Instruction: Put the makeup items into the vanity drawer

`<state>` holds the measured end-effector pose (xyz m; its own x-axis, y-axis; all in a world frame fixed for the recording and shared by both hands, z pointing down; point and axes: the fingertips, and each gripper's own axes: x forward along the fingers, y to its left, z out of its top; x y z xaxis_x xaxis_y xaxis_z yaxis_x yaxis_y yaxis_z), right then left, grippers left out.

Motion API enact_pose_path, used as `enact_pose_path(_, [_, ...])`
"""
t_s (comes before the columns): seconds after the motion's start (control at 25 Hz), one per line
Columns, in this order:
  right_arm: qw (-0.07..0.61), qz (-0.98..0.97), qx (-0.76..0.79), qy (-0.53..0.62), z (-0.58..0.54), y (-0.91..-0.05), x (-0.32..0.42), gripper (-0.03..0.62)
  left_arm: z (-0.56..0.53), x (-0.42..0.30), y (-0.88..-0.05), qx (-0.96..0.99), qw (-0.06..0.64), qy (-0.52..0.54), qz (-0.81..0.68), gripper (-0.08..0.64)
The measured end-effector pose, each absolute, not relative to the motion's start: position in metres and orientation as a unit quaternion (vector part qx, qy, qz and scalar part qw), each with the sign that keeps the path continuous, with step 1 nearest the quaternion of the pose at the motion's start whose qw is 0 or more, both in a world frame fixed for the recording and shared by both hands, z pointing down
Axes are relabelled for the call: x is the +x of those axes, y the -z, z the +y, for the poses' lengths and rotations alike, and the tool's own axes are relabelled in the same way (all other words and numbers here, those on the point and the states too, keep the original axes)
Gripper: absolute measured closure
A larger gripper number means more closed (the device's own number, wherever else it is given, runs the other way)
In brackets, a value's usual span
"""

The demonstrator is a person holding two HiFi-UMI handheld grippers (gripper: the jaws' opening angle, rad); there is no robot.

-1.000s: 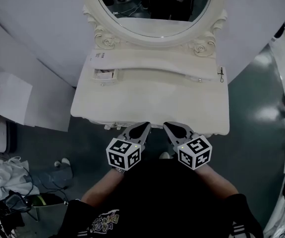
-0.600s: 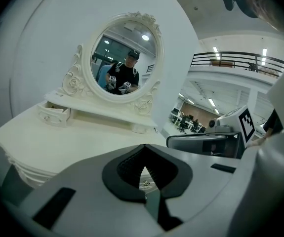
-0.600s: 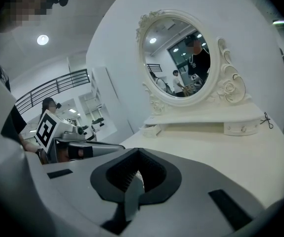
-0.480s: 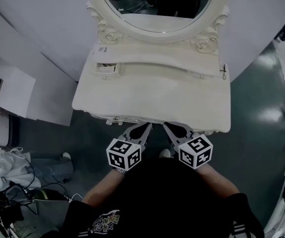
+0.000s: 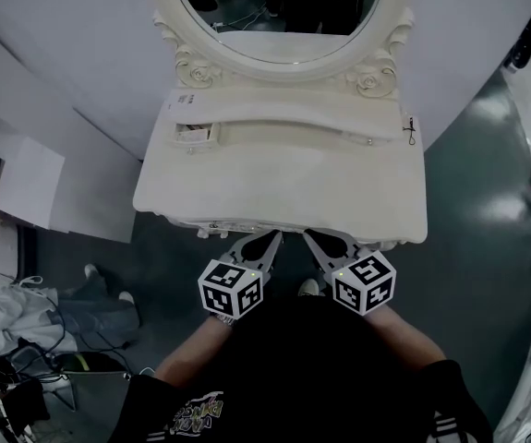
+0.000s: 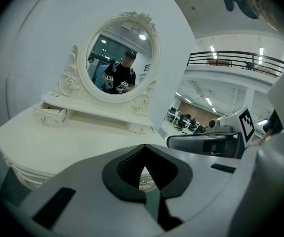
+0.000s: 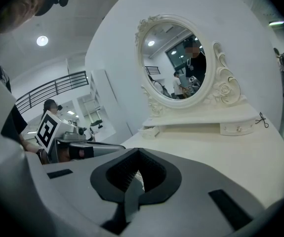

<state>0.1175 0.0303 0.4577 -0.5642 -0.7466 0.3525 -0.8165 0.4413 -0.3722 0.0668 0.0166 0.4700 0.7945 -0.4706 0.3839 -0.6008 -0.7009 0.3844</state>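
A white vanity with an oval mirror stands before me. On its back shelf the small left drawer is pulled open; what lies in it I cannot make out. A small black makeup tool rests at the shelf's right end, also seen in the right gripper view. My left gripper and right gripper hover side by side at the vanity's front edge. Both are shut and hold nothing. The left gripper's jaws and the right gripper's jaws point over the bare tabletop.
The shelf's right small drawer is closed. White boxes and a white wall panel stand left of the vanity. A person's legs and cables with clutter are on the dark floor at lower left.
Both grippers stay almost where they were at the front edge. The head view has shifted slightly, and a person's legs have come into view on the floor at the left.
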Motion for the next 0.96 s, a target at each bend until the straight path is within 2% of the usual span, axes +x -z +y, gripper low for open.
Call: enact_pose_path(0.96, [0.071, -0.848, 0.454, -0.264, 0.0262, -0.4629, 0.1173, 0.563, 0.0146, 0.0677, -0.4709, 0.914, 0.246, -0.132, -0.295, 0.560])
